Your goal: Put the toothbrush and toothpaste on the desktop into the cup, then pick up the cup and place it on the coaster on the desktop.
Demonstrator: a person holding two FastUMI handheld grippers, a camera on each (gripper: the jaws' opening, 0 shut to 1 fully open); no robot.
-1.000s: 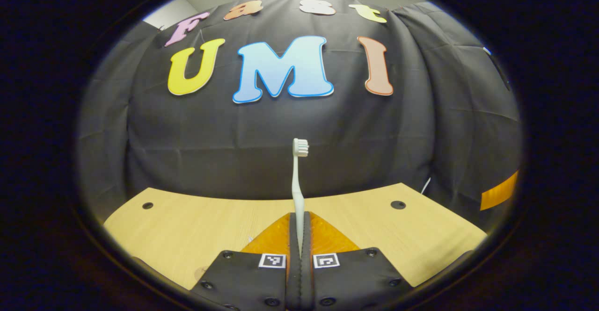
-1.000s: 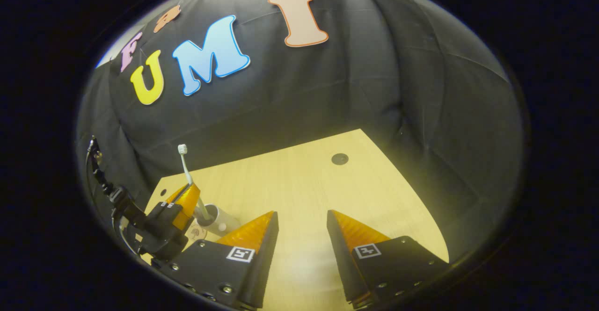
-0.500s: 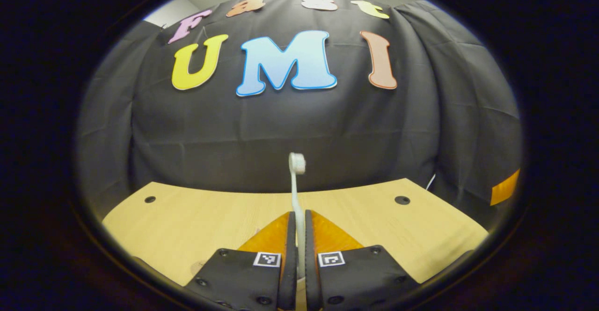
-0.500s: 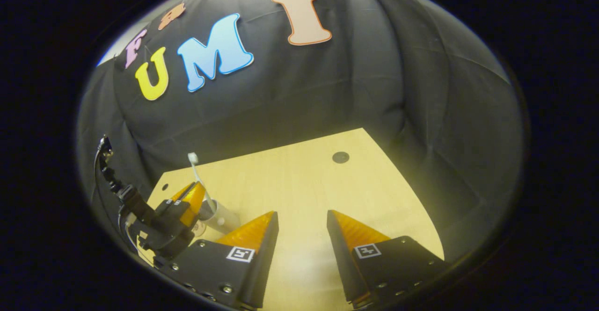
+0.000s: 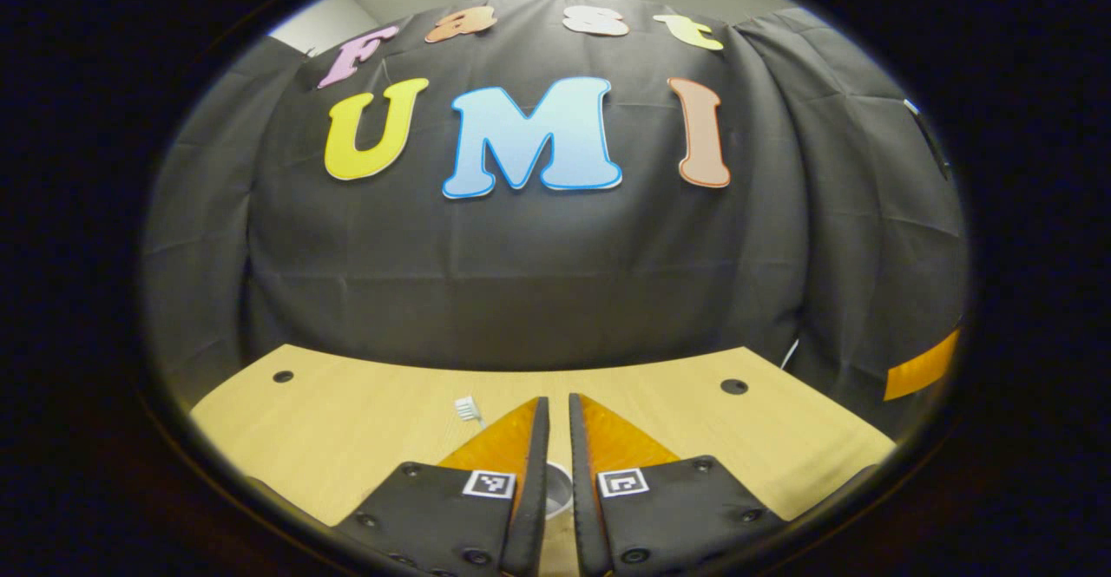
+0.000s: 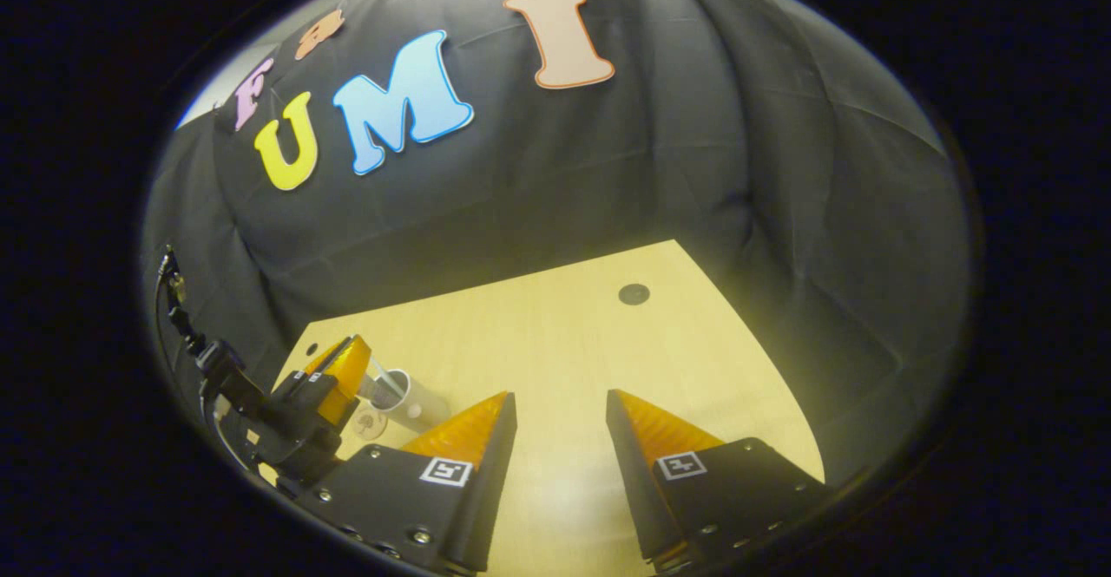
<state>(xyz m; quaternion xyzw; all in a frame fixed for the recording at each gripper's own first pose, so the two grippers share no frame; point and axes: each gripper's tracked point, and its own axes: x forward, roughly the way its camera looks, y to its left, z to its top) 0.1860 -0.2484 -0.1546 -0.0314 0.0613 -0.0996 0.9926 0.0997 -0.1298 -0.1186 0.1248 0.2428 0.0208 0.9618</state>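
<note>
In the left gripper view my left gripper [image 5: 555, 399] hovers over the pale cup [image 5: 556, 483], whose rim shows in the narrow gap between the fingers. The jaws stand slightly apart with nothing between them. The white toothbrush [image 5: 467, 408] leans out to the left, its head peeking past the left finger. In the right gripper view the left gripper [image 6: 334, 373] hangs just above the cup [image 6: 408, 396], which stands on the desk at the lower left. A thin toothbrush handle [image 6: 379, 377] slants into the cup. My right gripper [image 6: 560, 403] is open over bare desk.
The wooden desk [image 6: 555, 334] runs back to the black cloth wall. A small round coaster [image 6: 369, 425] lies just in front of the cup. Dark cable holes [image 5: 733, 386] [image 5: 283, 377] sit near the desk's far edge, one also in the right gripper view [image 6: 634, 293].
The left gripper has loosened and let go of the upright toothbrush, which dropped into the cup and now leans left. The right gripper stayed open and still.
</note>
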